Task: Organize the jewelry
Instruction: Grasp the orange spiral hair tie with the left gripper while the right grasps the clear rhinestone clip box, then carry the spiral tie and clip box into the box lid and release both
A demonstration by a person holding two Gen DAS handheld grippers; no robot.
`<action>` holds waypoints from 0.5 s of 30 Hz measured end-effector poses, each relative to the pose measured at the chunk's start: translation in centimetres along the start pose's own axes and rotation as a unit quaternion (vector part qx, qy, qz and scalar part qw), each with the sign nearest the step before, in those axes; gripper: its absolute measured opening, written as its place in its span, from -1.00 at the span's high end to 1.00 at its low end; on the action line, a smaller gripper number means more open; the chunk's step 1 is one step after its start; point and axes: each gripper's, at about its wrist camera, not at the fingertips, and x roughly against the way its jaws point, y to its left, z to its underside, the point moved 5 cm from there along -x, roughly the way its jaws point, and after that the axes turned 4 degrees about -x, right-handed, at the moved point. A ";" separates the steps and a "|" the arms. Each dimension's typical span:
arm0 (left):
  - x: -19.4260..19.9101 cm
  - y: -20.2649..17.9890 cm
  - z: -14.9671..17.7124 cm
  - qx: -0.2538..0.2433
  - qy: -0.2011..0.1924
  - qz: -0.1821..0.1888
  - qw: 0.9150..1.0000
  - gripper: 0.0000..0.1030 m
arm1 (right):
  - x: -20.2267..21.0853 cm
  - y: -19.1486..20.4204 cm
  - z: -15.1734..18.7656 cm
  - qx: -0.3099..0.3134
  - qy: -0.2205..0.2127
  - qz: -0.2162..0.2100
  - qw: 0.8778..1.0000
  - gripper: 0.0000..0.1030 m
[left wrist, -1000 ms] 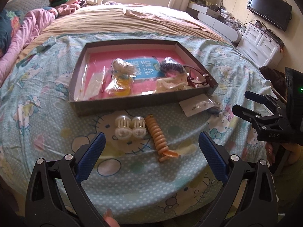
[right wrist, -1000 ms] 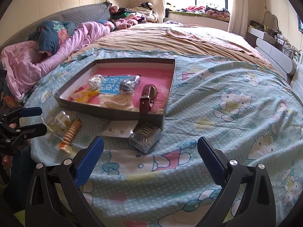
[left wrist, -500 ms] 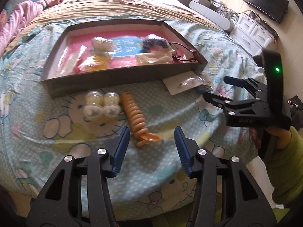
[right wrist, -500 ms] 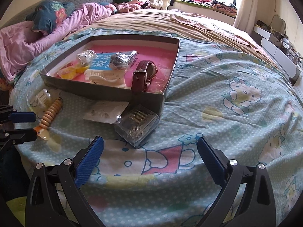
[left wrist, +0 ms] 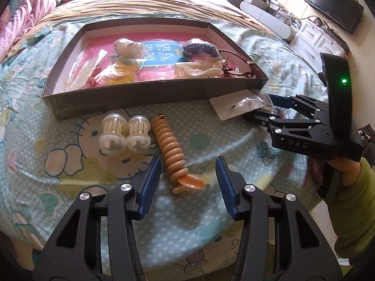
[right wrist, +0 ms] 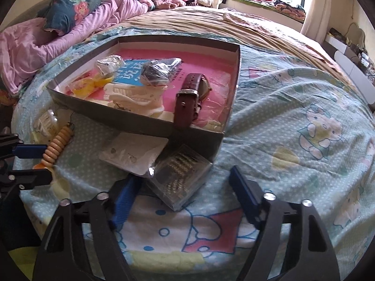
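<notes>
1. While the shallow grey cardboard tray with the pink floor (left wrist: 145, 93) sat on the blue cartoon bedsheet (left wrist: 70, 164), four things lay outside it, just beside its near wall.
2. The left gripper (left wrist: 187, 182) was partly open, with nothing held. The orange coiled spiral hair tie (left wrist: 171, 149) lay with its near end between the blue pads.
3. That hair tie looked light, soft and springy. It could stretch or flop, so the thick middle of the coil seemed the best place to pinch.
4. The right gripper (right wrist: 180, 194) was closing. The small clear plastic box of gold beads (right wrist: 180, 175) lay between its fingers, but no pad pressed on it yet.
5. That box looked hard, light and slippery. A grip on its two flat sides would likely hold best, and a corner pinch could make it pop out.
6. The white earring card in a clear bag (right wrist: 133, 152) touched the box, so it might get dragged along.
7. Two clear plastic claw clips (left wrist: 124, 133) sat beside the hair tie.
</notes>
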 end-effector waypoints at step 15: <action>0.2 -0.9 0.1 -0.055 -0.013 -0.036 0.998 0.79 | 4.5 1.3 1.1 -0.009 -0.038 -0.030 0.999 0.01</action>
